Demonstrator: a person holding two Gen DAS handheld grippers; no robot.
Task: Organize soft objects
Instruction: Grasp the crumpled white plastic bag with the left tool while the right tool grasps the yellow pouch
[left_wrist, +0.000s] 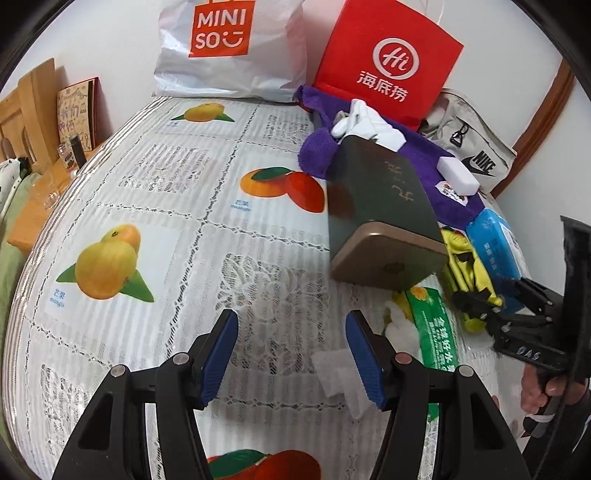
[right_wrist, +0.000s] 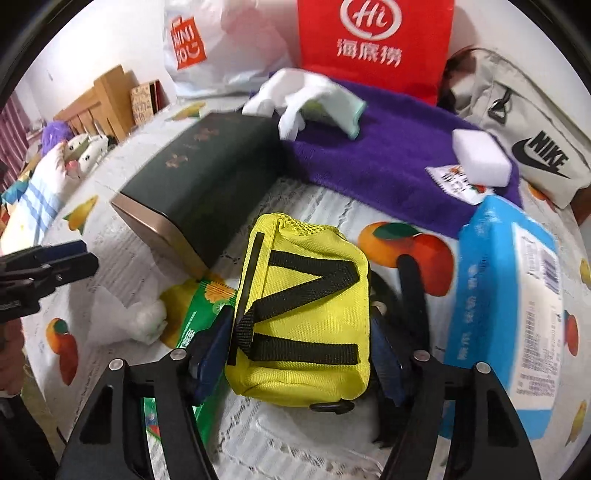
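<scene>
A yellow fabric pouch (right_wrist: 303, 306) with black straps lies on the fruit-print tablecloth (left_wrist: 155, 206). It fills the gap of my right gripper (right_wrist: 299, 326), and both blue pads press on its sides. In the left wrist view the same pouch (left_wrist: 461, 258) shows at the right with the right gripper (left_wrist: 476, 299) on it. My left gripper (left_wrist: 291, 354) stands open over bare tablecloth with nothing between its fingers. A crumpled white tissue (left_wrist: 338, 376) lies just beside its right finger.
A dark green tin (right_wrist: 207, 177) lies left of the pouch, a green packet (right_wrist: 207, 306) below it. A blue tissue pack (right_wrist: 506, 306) lies right. Behind are a purple towel (right_wrist: 388, 147) with a white sponge (right_wrist: 480, 155), white cloths (right_wrist: 295, 96), a red bag (right_wrist: 376, 44) and a Nike bag (right_wrist: 528, 147).
</scene>
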